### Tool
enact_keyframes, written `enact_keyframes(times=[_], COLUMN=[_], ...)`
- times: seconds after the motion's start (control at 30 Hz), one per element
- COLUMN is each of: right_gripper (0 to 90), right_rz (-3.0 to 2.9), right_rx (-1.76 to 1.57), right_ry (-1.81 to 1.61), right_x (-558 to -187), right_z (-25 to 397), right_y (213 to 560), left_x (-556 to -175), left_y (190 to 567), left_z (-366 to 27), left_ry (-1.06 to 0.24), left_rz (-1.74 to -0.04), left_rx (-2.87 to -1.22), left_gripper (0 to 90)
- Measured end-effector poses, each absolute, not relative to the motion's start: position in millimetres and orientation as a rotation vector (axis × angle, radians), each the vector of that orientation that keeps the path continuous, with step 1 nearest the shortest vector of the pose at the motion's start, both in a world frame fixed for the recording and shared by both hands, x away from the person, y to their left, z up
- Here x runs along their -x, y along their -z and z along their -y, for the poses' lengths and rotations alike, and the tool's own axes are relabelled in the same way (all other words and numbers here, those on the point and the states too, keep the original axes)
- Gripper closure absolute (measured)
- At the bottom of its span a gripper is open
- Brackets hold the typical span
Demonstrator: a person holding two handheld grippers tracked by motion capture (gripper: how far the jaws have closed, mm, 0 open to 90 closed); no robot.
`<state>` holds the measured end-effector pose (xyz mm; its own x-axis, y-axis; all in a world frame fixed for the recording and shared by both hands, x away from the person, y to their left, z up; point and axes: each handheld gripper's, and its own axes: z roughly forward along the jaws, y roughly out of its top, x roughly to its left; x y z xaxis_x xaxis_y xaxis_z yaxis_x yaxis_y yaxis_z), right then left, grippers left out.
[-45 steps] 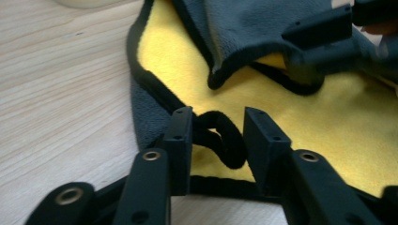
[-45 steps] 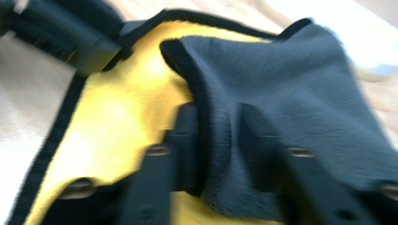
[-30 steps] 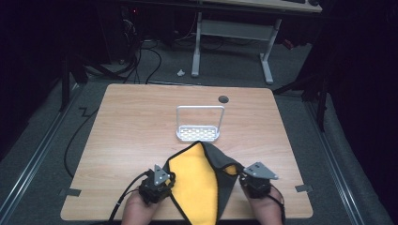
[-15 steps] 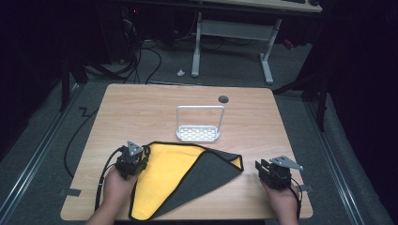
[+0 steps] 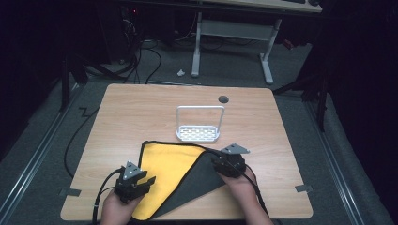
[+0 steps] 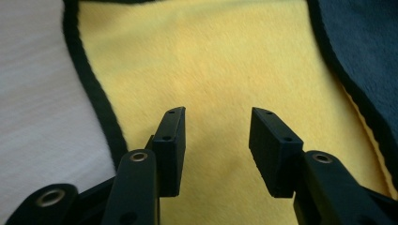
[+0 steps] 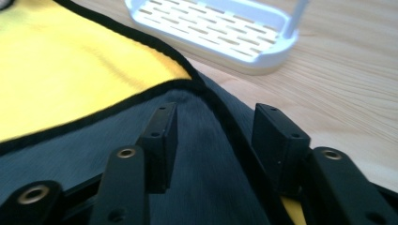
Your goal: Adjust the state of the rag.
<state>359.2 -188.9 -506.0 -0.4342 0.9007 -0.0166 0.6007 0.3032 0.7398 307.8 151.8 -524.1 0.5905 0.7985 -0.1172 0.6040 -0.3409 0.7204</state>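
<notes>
Yellow plush with black piping, the cloth (image 5: 166, 171) is lying on the near half of the wooden counter (image 5: 141, 108), its dark grey side (image 5: 202, 185) folded over the right part. The left tongs (image 5: 136, 180) are hovering released over the yellow face near its left hem, jaws apart with nothing between them. The right tongs (image 5: 224, 161) are sitting spread around the folded grey corner, straddling its piped edge without pinching it. Just beyond the cloth a white slotted rack (image 5: 199, 132) is standing with its handle upright
</notes>
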Motion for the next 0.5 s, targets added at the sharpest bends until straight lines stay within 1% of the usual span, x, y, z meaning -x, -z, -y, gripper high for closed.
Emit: enact_keyframes(times=[0.03, 0.07, 0.1, 0.13, 0.2, 0.23, 0.27, 0.3, 0.33, 0.37, 0.43, 0.47, 0.5], right_gripper=[62.5, 62.5, 76.5, 76.5, 86.6, 87.8, 87.8, 88.3, 88.3, 88.2, 88.1, 88.1, 88.0], right_rz=[-2.154, -2.154, -2.166, -2.166, -2.167, -2.155, -2.155, -2.151, -2.151, -2.138, -2.14, -2.14, -2.132], right_rx=[-1.338, -1.338, -1.317, -1.317, -1.286, -1.251, -1.251, -1.23, -1.23, -1.2, -1.204, -1.204, -1.202], right_ry=[-0.896, -0.896, -0.876, -0.876, -0.871, -0.893, -0.893, -0.914, -0.914, -0.952, -0.98, -0.98, -0.989], right_x=[-367, -367, -368, -368, -362, -350, -350, -337, -337, -315, -296, -296, -272], right_z=[184, 184, 182, 182, 183, 186, 186, 191, 191, 199, 208, 208, 218], right_y=[511, 511, 512, 512, 509, 501, 501, 494, 494, 487, 484, 484, 483], left_x=[-307, -308, -309, -309, -308, -309, -309, -309, -309, -308, -308, -308, -308], left_y=[527, 526, 525, 525, 527, 527, 527, 527, 527, 527, 528, 528, 528], left_z=[-152, -152, -152, -152, -152, -152, -152, -152, -152, -153, -152, -152, -152], left_ry=[-0.326, -0.322, -0.307, -0.307, -0.306, -0.304, -0.304, -0.306, -0.306, -0.306, -0.314, -0.314, -0.314], left_rz=[-1.109, -1.109, -1.111, -1.111, -1.106, -1.108, -1.108, -1.11, -1.11, -1.115, -1.11, -1.11, -1.111], left_rx=[-2.072, -2.074, -2.078, -2.078, -2.071, -2.067, -2.067, -2.063, -2.063, -2.056, -2.059, -2.059, -2.058], left_gripper=[56.8, 56.8, 56.7, 56.7, 56.6, 56.8, 56.9, 57.1, 57.4, 57.5, 57.6, 57.7, 57.7])
